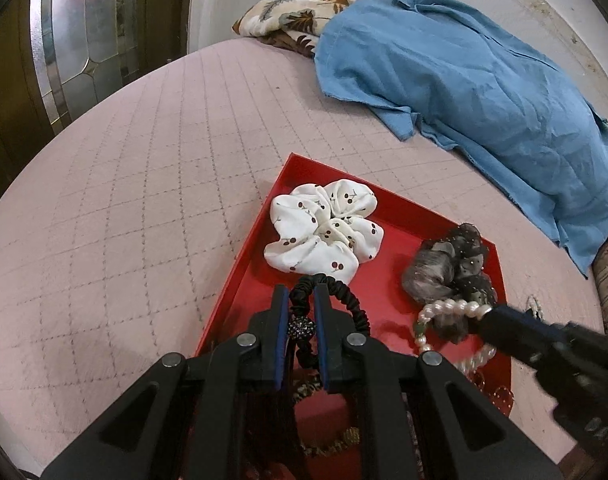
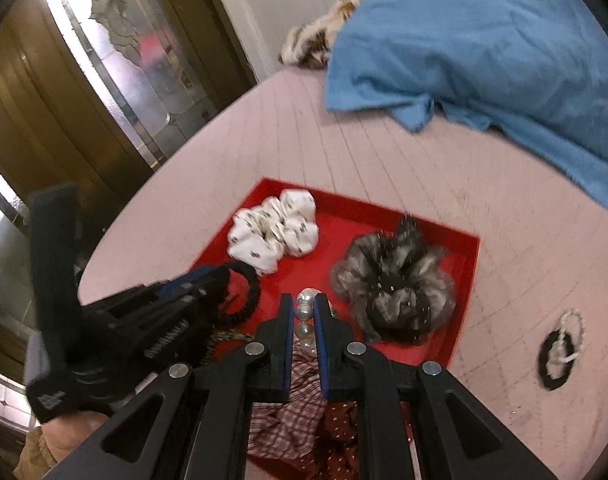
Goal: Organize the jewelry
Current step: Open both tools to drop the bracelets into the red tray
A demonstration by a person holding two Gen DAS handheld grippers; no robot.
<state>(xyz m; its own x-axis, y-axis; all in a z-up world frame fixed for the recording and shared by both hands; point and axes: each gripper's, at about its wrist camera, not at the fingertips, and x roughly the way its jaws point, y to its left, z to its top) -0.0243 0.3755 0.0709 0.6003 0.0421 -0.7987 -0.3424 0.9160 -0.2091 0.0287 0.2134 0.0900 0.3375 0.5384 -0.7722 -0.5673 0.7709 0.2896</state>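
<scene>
Nearest in the left wrist view, the left gripper (image 1: 300, 300) has its jaws closed almost fully on a black hair tie (image 1: 346, 304), pinching the band beside its sparkly bead, low over the near part of the red tray (image 1: 240, 264). The right gripper (image 2: 304, 308) likewise has its jaws nearly closed, clamped on a pearl bracelet (image 2: 306, 312) above the same tray. Both grippers tilt steeply down toward the tray, side by side, the left one crossing the right view's lower left. This looks like the placing step: each piece is carried over the tray and needs a free spot, then a release. Farther in the tray lie a white cherry-print scrunchie (image 1: 324, 228) and a dark fuzzy scrunchie (image 2: 392, 284). Beyond the tray, on the pink quilted bed (image 1: 144, 160), lies a blue cloth (image 1: 464, 72).
</scene>
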